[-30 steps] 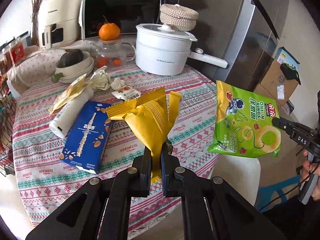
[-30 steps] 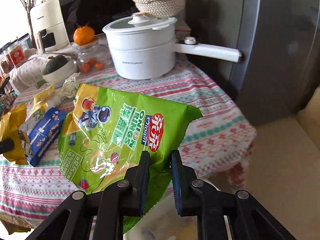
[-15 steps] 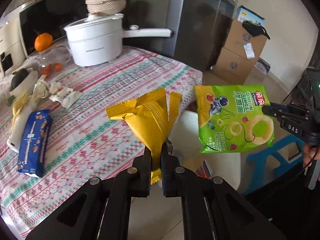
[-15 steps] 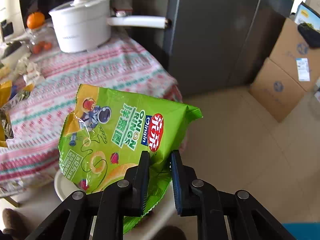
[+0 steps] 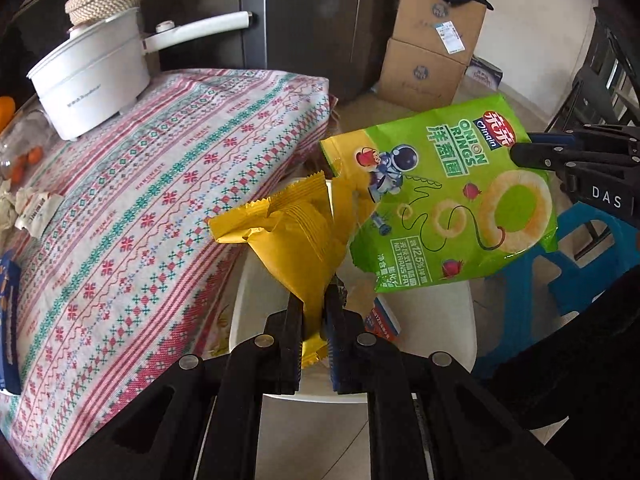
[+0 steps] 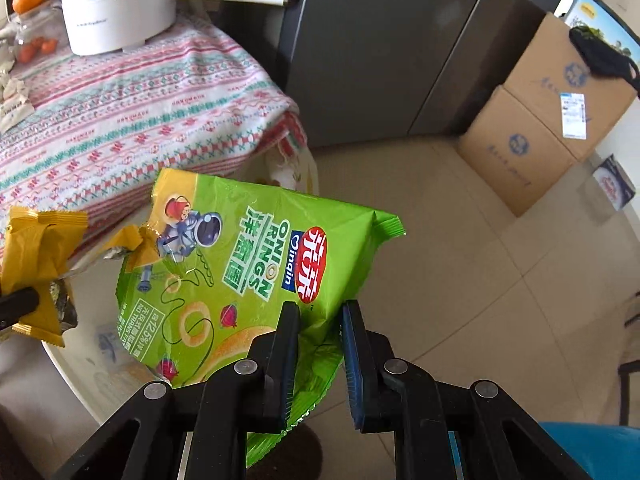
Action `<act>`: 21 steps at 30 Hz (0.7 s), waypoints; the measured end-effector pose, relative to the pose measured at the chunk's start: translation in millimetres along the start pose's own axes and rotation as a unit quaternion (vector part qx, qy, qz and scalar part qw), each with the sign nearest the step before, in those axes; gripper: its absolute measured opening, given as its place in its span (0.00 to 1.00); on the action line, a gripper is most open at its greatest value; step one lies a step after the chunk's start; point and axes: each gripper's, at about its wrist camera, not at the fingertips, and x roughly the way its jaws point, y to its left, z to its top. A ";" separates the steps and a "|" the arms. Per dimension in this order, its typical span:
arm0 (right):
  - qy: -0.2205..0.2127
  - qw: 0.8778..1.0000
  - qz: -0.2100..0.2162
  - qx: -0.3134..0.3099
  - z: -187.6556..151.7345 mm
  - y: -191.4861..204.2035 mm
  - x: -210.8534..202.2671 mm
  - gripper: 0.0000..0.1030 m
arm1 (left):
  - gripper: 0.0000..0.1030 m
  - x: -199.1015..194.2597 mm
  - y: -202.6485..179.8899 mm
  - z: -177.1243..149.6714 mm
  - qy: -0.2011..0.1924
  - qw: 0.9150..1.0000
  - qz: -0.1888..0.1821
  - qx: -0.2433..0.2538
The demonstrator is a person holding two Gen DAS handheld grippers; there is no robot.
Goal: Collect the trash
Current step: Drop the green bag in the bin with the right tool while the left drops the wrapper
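My left gripper [image 5: 313, 308] is shut on a crumpled yellow wrapper [image 5: 292, 232], held over a white bin [image 5: 248, 288] beside the table. My right gripper [image 6: 319, 312] is shut on a green onion-rings bag [image 6: 248, 276], held just right of the yellow wrapper and above the bin [image 6: 72, 364]. The green bag [image 5: 444, 196] and the right gripper [image 5: 520, 156] also show in the left wrist view. The yellow wrapper [image 6: 36, 256] shows at the left edge of the right wrist view. The bin holds some trash, mostly hidden.
The table with a patterned cloth [image 5: 132, 184] lies to the left, bearing a white pot [image 5: 88, 80], a small wrapper [image 5: 36, 212] and a blue box [image 5: 8, 320]. A grey fridge [image 6: 380, 48], cardboard boxes [image 6: 548, 112] and a blue stool [image 5: 576, 260] stand around.
Both grippers have swung right, away from the table, carrying their bags to above the white bin. The green bag and the yellow wrapper are now closer together.
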 end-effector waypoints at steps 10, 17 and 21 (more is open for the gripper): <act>0.030 0.999 -0.017 -0.017 -5.0 4.2 18.8 0.19 | 0.61 -9.0 3.9 4.3 0.000 1.000 -0.011 -0.018; 0.040 0.999 0.012 -0.008 -4.8 9.3 24.7 0.27 | 0.71 -32.9 19.7 1.6 -0.007 1.000 0.004 -0.024; 0.035 0.999 0.029 0.001 -1.2 14.1 22.9 0.58 | 0.77 -43.8 36.1 -1.7 -0.009 0.999 0.022 -0.045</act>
